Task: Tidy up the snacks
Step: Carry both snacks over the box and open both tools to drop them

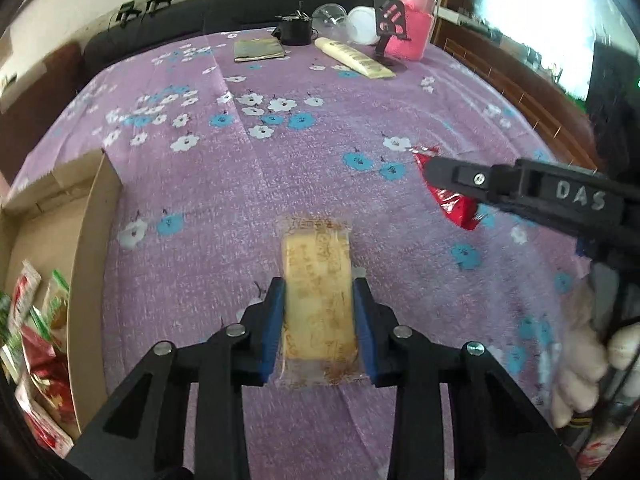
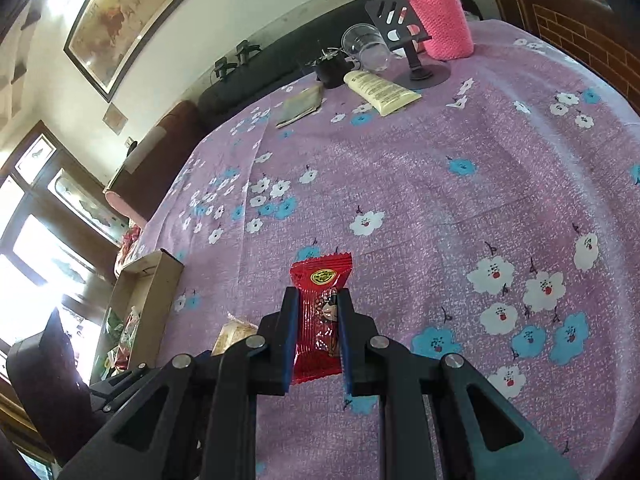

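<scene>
Gripping a pale wrapped cake (image 1: 318, 300) low in the centre of the left wrist view, the left gripper (image 1: 319, 312) is pressing its blue pads against the packet's two long sides, so the jaws are clamped on it while it is lying flat on the purple flowered tablecloth (image 1: 280, 168); taking it across the narrow width is probably giving the firmest hold on a soft packet. At the right of that frame the right gripper (image 1: 436, 178) is reaching in, pinching a red snack packet (image 1: 454, 204) with its jaws closed on it; the right wrist view is showing the same red packet (image 2: 320, 320) standing upright between the pads in the lower centre, clear of the cloth. The cardboard box (image 1: 94, 216) at the left edge is already holding several wrappers, so both packets are likely heading there. A pink-sleeved bottle (image 1: 412, 20) and a cream tube (image 1: 352, 58) are sitting along the top, well apart from the work
</scene>
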Tool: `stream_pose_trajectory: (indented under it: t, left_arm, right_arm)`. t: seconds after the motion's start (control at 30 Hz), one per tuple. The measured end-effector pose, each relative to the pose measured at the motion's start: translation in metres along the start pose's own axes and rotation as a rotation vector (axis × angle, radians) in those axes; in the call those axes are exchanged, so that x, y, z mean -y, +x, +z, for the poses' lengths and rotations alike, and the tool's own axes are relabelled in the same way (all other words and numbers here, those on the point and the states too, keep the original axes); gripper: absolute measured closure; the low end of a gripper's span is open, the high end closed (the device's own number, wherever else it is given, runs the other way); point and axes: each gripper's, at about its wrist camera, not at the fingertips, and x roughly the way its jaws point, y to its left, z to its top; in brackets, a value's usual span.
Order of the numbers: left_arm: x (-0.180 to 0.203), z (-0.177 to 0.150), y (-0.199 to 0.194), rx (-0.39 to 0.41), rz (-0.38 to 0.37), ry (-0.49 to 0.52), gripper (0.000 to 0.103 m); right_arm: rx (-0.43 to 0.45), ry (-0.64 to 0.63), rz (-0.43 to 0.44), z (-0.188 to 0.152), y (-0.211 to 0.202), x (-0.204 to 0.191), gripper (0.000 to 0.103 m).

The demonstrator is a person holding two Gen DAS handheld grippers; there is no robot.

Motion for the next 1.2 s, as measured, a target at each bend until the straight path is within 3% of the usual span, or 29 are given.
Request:
stream_pose_trajectory:
  t: [0.2, 0.37, 0.67, 0.9, 1.07, 1.2]
  left_arm:
    - [-0.013, -0.006, -0.038, 0.061, -0.050, -0.073, 0.068]
    - [-0.042, -0.020, -0.085, 0.128, -0.045, -0.147, 0.068]
    - [-0.124, -0.071, -0.142, 0.191, 0.058, -0.327, 0.067]
    - [-0.173, -0.112, -0.153, 0.182, 0.145, -0.437, 0.067]
    - [-0.188, -0.129, -0.150, 0.150, 0.220, -0.450, 0.067]
    - [-0.194, -0.133, -0.144, 0.131, 0.262, -0.445, 0.067]
  right_arm:
    - [0.007, -0.014, 0.018, -0.004, -0.001, -0.005, 0.086]
    - [-0.003, -0.054, 0.041, -0.011, -0.003, -0.023, 0.086]
    - [-0.066, -0.159, 0.198, -0.038, -0.007, -0.112, 0.087]
    - [-0.191, -0.286, 0.302, -0.079, 0.012, -0.192, 0.087]
    - [-0.273, -0.366, 0.302, -0.110, 0.036, -0.232, 0.087]
    - [-0.304, -0.417, 0.243, -0.125, 0.057, -0.250, 0.087]
